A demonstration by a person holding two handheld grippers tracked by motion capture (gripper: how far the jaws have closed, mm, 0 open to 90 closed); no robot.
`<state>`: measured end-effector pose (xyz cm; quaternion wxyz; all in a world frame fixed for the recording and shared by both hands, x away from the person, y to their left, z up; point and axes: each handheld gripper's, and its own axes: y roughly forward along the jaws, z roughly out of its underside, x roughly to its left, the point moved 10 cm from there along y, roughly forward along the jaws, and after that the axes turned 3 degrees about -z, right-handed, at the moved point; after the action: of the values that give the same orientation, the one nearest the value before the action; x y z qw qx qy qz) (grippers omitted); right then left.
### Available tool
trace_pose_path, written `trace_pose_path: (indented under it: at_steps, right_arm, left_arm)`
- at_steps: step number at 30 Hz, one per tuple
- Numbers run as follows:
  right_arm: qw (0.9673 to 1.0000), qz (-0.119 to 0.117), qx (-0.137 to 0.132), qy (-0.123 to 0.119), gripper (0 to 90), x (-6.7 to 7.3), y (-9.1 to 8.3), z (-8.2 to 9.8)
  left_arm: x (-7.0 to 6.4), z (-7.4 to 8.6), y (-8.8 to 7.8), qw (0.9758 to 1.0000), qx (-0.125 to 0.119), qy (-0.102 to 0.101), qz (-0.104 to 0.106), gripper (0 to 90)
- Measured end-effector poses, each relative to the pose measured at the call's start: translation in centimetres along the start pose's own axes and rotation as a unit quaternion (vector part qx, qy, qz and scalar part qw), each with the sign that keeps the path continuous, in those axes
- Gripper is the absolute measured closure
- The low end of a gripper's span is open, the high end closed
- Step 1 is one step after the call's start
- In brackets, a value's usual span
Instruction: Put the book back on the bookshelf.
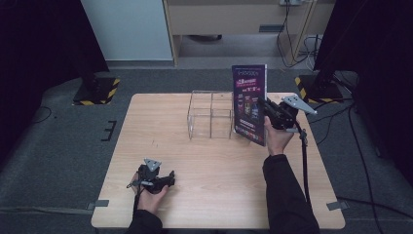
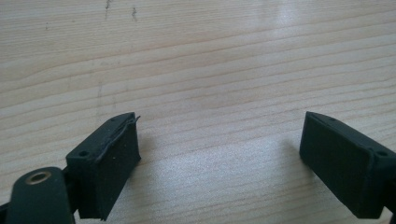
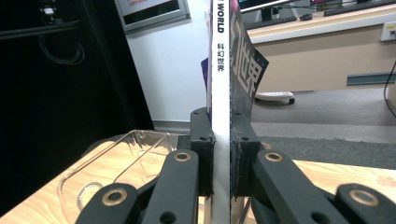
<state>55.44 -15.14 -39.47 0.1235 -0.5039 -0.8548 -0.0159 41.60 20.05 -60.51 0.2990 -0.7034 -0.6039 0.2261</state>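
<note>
A purple magazine (image 1: 250, 103) stands upright above the table, held by its spine edge beside a clear plastic rack (image 1: 210, 115). My right gripper (image 1: 267, 113) is shut on it; in the right gripper view both pads clamp the white spine of the magazine (image 3: 220, 93), with the rack (image 3: 116, 161) low at the left. My left gripper (image 1: 171, 176) rests on the wooden table (image 1: 204, 195) near the front left, a hand around it. In the left gripper view it (image 2: 219, 154) stands open over bare wood, nothing between the jaws.
The rack has upright dividers and stands at the table's far middle. Black stands with yellow-striped bases (image 1: 96, 90) sit on the floor at both far corners. Cables (image 1: 358, 146) trail on the carpet at the right.
</note>
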Motion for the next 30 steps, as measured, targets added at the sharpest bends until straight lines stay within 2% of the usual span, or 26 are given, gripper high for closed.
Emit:
trace_pose_path:
  at_steps: [5, 15, 19, 30]
  right_arm:
    - [1.0, 0.002, -0.005, -0.003, 83.0, 0.1, 0.2, 0.3]
    - [1.0, 0.004, 0.003, -0.006, 83.0, 0.2, 0.3, 1.1]
    - [0.9999, 0.005, 0.006, -0.014, 83.0, 0.4, 0.3, 1.5]
    - [0.9997, -0.002, 0.014, -0.019, 82.8, 1.0, -0.1, 1.9]
  left_arm:
    - [0.0, 0.0, 0.0, 1.0, 0.0, 0.0, 0.0, 11.0]
    - [0.0, 0.0, 0.0, 1.0, 0.0, 0.0, -0.001, 10.9]
    - [0.0, 0.0, 0.0, 1.0, 0.0, 0.0, -0.001, 10.9]
    - [0.0, 0.0, 0.0, 1.0, 0.0, 0.0, -0.001, 11.0]
